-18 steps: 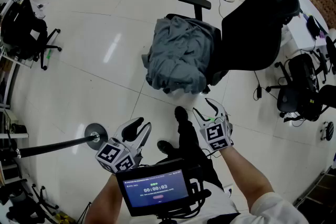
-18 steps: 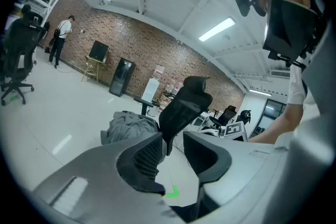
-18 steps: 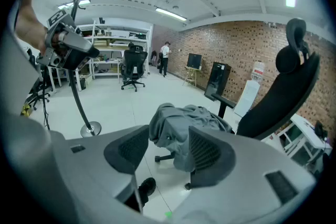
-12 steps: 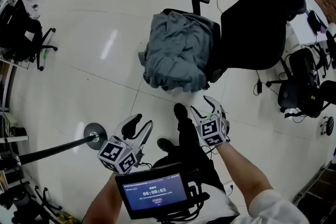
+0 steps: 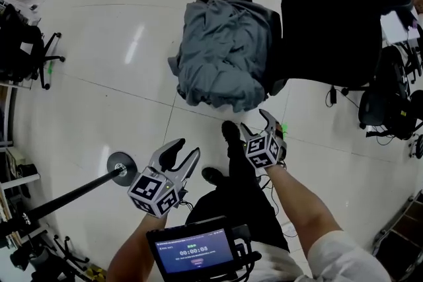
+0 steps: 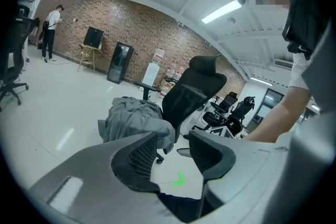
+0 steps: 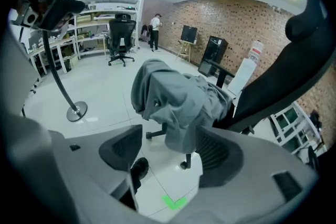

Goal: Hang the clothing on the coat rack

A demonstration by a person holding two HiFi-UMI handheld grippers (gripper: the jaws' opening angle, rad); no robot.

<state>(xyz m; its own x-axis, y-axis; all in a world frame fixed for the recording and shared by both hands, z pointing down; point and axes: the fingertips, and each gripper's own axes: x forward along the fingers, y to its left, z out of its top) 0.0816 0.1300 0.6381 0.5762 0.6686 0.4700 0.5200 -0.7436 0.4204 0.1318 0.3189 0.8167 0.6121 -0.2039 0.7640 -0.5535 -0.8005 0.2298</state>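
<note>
Nearing the grey clothing [image 5: 221, 53] on the chair [image 5: 330, 23], the right gripper [image 5: 258, 125] sits farther forward than before. It and the left gripper [image 5: 182, 152] gape empty.

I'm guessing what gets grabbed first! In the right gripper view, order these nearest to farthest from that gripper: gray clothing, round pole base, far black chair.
1. gray clothing, straight ahead
2. round pole base, left
3. far black chair, at the back

My head view looks steeply down from high above the clothing [image 5: 225, 53] on the chair [image 5: 330, 23]. My two gripper views sit low, looking forward along their jaws, fairly close to that same chair; all three share it.
</note>
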